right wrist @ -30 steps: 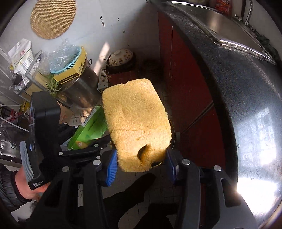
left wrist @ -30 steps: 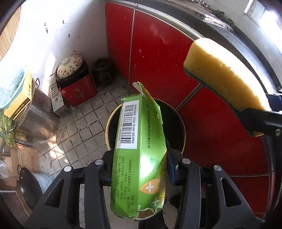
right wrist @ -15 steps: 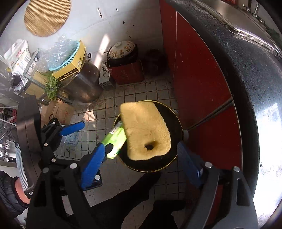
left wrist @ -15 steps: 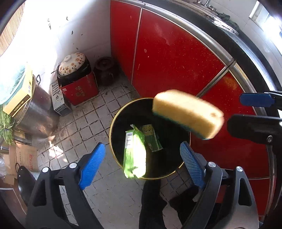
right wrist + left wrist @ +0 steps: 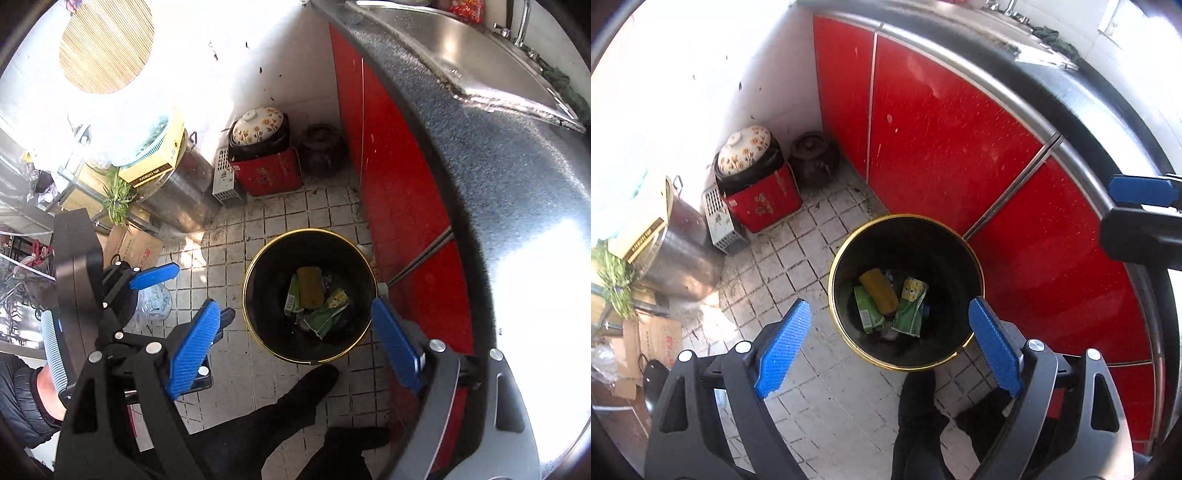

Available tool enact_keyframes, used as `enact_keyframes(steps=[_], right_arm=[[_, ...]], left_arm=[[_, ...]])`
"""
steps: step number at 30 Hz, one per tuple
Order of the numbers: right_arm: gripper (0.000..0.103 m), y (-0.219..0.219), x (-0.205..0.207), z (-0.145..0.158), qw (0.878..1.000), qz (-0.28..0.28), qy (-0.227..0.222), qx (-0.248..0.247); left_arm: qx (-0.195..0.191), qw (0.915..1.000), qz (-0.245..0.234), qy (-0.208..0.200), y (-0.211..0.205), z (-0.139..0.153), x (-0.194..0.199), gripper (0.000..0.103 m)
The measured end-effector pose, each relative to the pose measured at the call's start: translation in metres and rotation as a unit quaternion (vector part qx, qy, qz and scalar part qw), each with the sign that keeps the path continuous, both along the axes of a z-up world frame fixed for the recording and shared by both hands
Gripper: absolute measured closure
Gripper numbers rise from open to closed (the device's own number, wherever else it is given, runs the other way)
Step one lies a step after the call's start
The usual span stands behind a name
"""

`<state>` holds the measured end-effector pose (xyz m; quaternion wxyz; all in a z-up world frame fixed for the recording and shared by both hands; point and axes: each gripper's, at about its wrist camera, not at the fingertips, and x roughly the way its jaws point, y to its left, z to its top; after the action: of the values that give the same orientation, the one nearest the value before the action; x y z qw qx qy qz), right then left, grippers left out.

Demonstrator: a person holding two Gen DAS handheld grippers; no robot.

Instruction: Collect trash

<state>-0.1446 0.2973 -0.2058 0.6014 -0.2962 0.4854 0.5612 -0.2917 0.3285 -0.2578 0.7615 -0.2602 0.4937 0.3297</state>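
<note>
A black trash bin (image 5: 923,240) with a gold rim stands on the tiled floor against red cabinet doors. At its bottom lie a yellow sponge (image 5: 878,290), a green carton (image 5: 866,310) and a green wrapper (image 5: 910,310). My left gripper (image 5: 889,304) hangs open above the bin with nothing between its blue pads. My right gripper (image 5: 294,305) is open and empty too, over the same bin (image 5: 273,258), where the sponge (image 5: 309,291) rests beside the carton (image 5: 292,301). In the right wrist view the left gripper (image 5: 199,293) shows at the left.
Red cabinet doors (image 5: 953,147) and a dark counter (image 5: 498,184) with a steel sink (image 5: 461,44) curve along the right. In the corner stand a floral-lidded pot (image 5: 744,149) on a red box (image 5: 762,203), a dark clay jar (image 5: 812,155) and a steel pot (image 5: 679,251). A person's black shoes (image 5: 916,406) are below the bin.
Both grippers opened. The green carton fell from the left one and the yellow sponge from the right one into the bin. Both hands rose a little.
</note>
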Motion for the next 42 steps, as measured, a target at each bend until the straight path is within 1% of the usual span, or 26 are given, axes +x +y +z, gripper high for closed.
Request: enact_keyframes(steps=[3,6,8,11,13,16,18,21,24,26,28,30,33,35,38,42], right_arm=[[0.019,-0.027,0.015,0.037,0.999,-0.030,-0.009,0.031],[0.019,-0.066,0.038,0.075,0.995,-0.074,-0.028,0.063],[0.019,-0.097,0.056,0.098,0.989,-0.113,-0.057,0.076],[0.018,-0.150,0.092,0.127,0.974,-0.189,-0.081,0.095],[0.018,-0.191,0.116,0.142,0.959,-0.245,-0.097,0.101],[0.018,-0.255,0.145,0.158,0.935,-0.313,-0.129,0.102],[0.018,-0.299,0.160,0.164,0.918,-0.354,-0.150,0.099],[0.018,-0.367,0.180,0.167,0.888,-0.423,-0.153,0.091],[0.018,-0.425,0.189,0.170,0.859,-0.478,-0.160,0.084],[0.018,-0.457,0.193,0.169,0.842,-0.509,-0.158,0.081],[0.018,-0.483,0.191,0.167,0.829,-0.530,-0.159,0.078],[0.018,-0.504,0.193,0.164,0.819,-0.547,-0.158,0.077],[0.018,-0.525,0.198,0.160,0.810,-0.561,-0.156,0.072],[0.018,-0.533,0.202,0.157,0.808,-0.565,-0.154,0.070],[0.018,-0.541,0.211,0.152,0.808,-0.566,-0.149,0.067],[0.018,-0.549,0.230,0.140,0.810,-0.566,-0.140,0.058]], left_arm=[[0.023,0.9996,-0.015,0.005,-0.011,0.033,0.015,0.018],[0.040,0.9984,-0.036,-0.015,-0.025,0.073,0.036,0.013],[0.037,0.9971,-0.058,-0.034,-0.034,0.096,0.056,0.012],[0.026,0.9915,-0.115,-0.054,-0.057,0.124,0.103,0.012],[0.026,0.9850,-0.160,-0.058,-0.077,0.138,0.142,0.012],[0.025,0.9712,-0.227,-0.068,-0.116,0.155,0.200,0.012],[0.013,0.9617,-0.262,-0.079,-0.144,0.165,0.234,0.012],[-0.005,0.9467,-0.309,-0.091,-0.188,0.177,0.276,0.012],[-0.007,0.9307,-0.353,-0.096,-0.237,0.186,0.309,0.012],[-0.003,0.9215,-0.377,-0.093,-0.265,0.191,0.323,0.012],[-0.005,0.9130,-0.398,-0.092,-0.286,0.193,0.334,0.012],[-0.004,0.9081,-0.408,-0.092,-0.300,0.192,0.342,0.012],[-0.006,0.9046,-0.417,-0.088,-0.313,0.190,0.356,0.012],[-0.004,0.9051,-0.417,-0.085,-0.317,0.188,0.364,0.012],[0.000,0.9075,-0.413,-0.075,-0.321,0.181,0.377,0.012],[0.002,0.9146,-0.399,-0.063,-0.323,0.169,0.399,0.012]])
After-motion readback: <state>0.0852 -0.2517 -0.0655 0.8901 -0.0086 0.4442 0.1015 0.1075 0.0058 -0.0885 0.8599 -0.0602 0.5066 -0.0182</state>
